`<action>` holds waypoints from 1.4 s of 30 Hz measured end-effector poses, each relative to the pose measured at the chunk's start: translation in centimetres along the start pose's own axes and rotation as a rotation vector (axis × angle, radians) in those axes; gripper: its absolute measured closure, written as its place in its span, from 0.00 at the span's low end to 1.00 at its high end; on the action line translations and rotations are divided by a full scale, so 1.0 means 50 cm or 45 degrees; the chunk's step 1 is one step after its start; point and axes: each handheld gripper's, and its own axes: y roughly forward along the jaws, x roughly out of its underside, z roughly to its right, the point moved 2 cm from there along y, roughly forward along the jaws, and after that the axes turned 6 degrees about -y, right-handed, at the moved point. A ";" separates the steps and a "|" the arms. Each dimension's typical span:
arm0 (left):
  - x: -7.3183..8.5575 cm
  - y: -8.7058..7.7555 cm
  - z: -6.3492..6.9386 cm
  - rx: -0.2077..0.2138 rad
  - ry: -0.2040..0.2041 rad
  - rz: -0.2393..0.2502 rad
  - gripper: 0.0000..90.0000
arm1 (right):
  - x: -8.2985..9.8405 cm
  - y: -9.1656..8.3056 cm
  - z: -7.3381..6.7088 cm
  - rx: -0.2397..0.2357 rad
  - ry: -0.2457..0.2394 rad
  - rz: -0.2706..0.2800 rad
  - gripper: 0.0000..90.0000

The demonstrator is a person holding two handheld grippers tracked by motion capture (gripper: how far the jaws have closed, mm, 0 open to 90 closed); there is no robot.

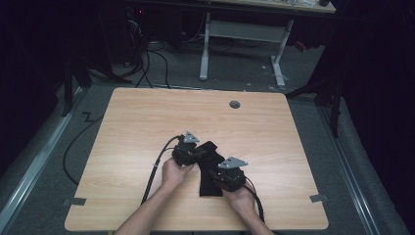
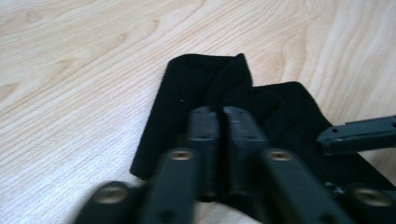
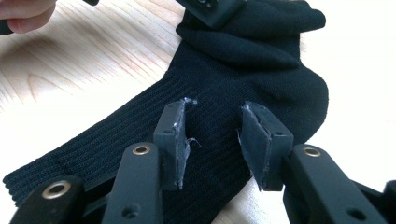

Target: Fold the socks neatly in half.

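A black sock [image 1: 209, 169] lies flat on the light wooden table [image 1: 132, 122], a little to the near side of its middle, with both of the person's hands working over it. The ribbed leg of the sock runs toward the near edge, and its foot end lies farther off, folded over on itself into a soft bunch.

The left gripper [image 1: 192, 152] is at the sock's far end, held in the left hand [image 1: 174, 172], which comes in from the near edge. In the left gripper view its jaws stand pressed almost together over the folded fabric; they look to be pinching a ridge of the sock there, though the dark cloth against the dark jaws makes the bite itself hard to see.

The right gripper [image 3: 212, 140] sits just right of the sock's middle, carried by the right hand [image 1: 241, 197]. Its jaws are about half apart, one on each side of a strip of ribbed fabric below the heel, and its worn pads [image 3: 254, 140] do not press on the cloth. The tip of the left gripper shows beyond it, on the bunched end.
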 end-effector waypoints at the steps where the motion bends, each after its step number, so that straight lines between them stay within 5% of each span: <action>1: -0.001 -0.003 0.001 0.009 0.007 0.005 0.95 | 0.000 0.000 0.000 0.000 -0.002 0.001 0.67; 8: -0.011 -0.040 0.008 0.085 0.024 0.062 0.96 | 0.000 0.001 0.000 0.003 0.000 0.003 0.67; 12: -0.001 -0.039 0.016 0.106 0.081 -0.029 0.92 | -0.001 0.002 0.001 0.005 -0.003 0.007 0.67; 15: 0.017 -0.015 0.019 0.070 0.101 -0.109 0.83 | -0.001 0.002 0.001 0.006 -0.003 0.005 0.67; 22: 0.006 -0.048 0.014 0.053 0.034 0.025 0.73 | -0.021 -0.021 0.013 -0.052 0.027 -0.013 0.69; 25: 0.001 -0.056 0.002 0.009 -0.006 0.044 0.73 | -0.044 -0.041 0.030 -0.065 0.032 0.015 0.84; 32: -0.003 -0.032 -0.009 -0.043 -0.090 0.033 0.72 | -0.094 -0.027 0.075 -0.030 0.119 0.051 0.87; 42: 0.020 -0.010 0.011 -0.049 -0.035 -0.051 0.69 | -0.108 0.031 0.075 -0.022 0.111 -0.046 0.85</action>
